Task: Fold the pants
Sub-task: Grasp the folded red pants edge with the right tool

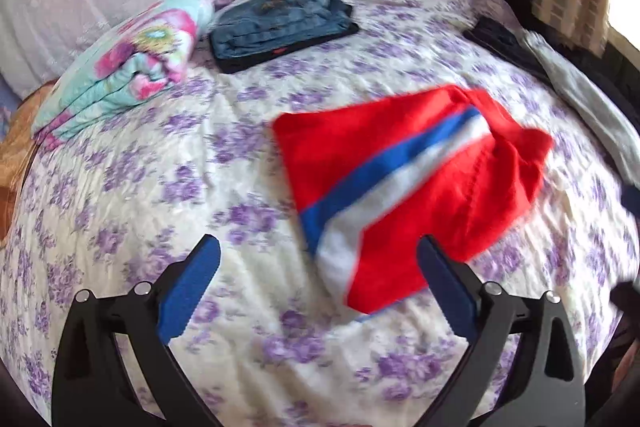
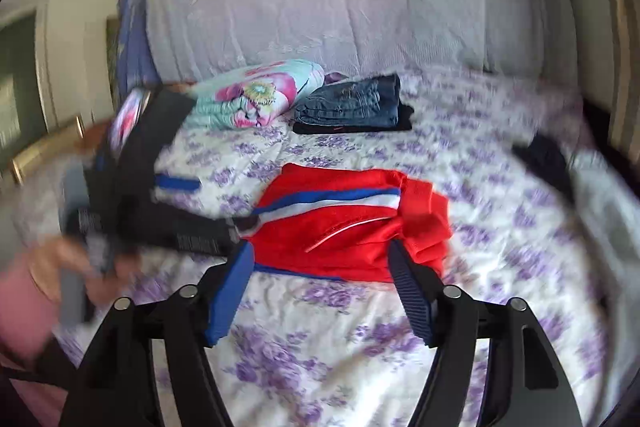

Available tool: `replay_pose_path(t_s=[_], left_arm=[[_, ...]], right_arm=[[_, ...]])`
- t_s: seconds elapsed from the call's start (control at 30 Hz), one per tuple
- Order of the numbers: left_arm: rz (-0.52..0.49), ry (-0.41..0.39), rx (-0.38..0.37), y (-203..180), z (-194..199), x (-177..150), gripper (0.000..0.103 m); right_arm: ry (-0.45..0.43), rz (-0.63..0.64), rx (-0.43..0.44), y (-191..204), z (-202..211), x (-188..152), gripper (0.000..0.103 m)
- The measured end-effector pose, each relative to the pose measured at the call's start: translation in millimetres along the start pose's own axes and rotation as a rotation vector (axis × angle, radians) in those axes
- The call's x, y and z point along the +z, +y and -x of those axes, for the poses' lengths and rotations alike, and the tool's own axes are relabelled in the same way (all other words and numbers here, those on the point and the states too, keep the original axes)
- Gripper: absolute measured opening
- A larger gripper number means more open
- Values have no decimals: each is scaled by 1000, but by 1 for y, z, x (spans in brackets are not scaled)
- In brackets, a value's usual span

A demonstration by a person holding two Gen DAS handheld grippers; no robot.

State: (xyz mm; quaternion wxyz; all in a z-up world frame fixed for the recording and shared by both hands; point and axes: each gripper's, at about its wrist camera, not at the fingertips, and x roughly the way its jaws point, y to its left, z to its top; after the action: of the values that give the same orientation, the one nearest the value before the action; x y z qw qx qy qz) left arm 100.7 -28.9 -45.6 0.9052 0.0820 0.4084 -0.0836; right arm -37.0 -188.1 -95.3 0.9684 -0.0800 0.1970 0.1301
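A: How far can the folding be judged to have gone?

B: The red pants (image 1: pixel 404 183) are seen lying on the bed (image 1: pixel 224 311) as a compact, layered packet, with the blue and white stripe across the top. At least one fold appears to have been made. A loose red flap is bunched at the 3 o'clock side of the packet, so a final tidy is probably still needed.

A: Is the garment being held?

B: No. The left tongs (image 1: pixel 318 259) are spread wide with nothing pinched, and the packet's near edge is seen between and beyond the blue pads. The right tongs (image 2: pixel 320 263) are likewise spread and empty, just short of the packet's near edge.

A: What else is laid out?

B: Folded jeans (image 2: pixel 352 103) are stacked at 12 o'clock from the red pants, beside a floral blanket (image 2: pixel 256 95) at about 11 o'clock. Dark and grey clothing (image 1: pixel 560 75) is draped at the bed's 2 o'clock edge; whether it awaits folding cannot be told. Much is blurred.
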Motion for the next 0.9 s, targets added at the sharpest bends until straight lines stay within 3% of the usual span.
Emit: replay_pose_path(t_s=[0.13,0.27,0.33,0.47,0.53,0.57,0.6,0.7,0.77,0.83,0.9], left_arm=[[113,-5,54,43,2,6,99],[196,61,-24,71,-11,-5,99],[233,109,-66,81,-22,-12,99],[295,166,-154,94,-35,-20,99],[300,186,-183,94,-39,-18,99],[298,198,-196,91,-41,-15,99],[296,210,-215,89,-43,-13,99],[312,291,-397,79,-54,-5,99],[398,372,-537,74,-71,-2,99],[446,406,-597,68,-86,3,99],[457,449,-576,61,-96,7,99]], right_arm=[[-27,305,-112,34,-10,-6,77],[66,687,-151,66,-63,-22,76],[114,787,-149,71,-86,-26,74],[179,817,-89,64,-123,-12,65],[194,773,-50,56,-130,-3,36],[179,741,-40,53,-128,3,31],[155,726,-53,53,-124,7,17],[77,697,-98,46,-108,14,16],[63,681,-96,40,-102,15,16],[61,678,-99,37,-100,13,16],[62,676,-104,34,-106,12,16]])
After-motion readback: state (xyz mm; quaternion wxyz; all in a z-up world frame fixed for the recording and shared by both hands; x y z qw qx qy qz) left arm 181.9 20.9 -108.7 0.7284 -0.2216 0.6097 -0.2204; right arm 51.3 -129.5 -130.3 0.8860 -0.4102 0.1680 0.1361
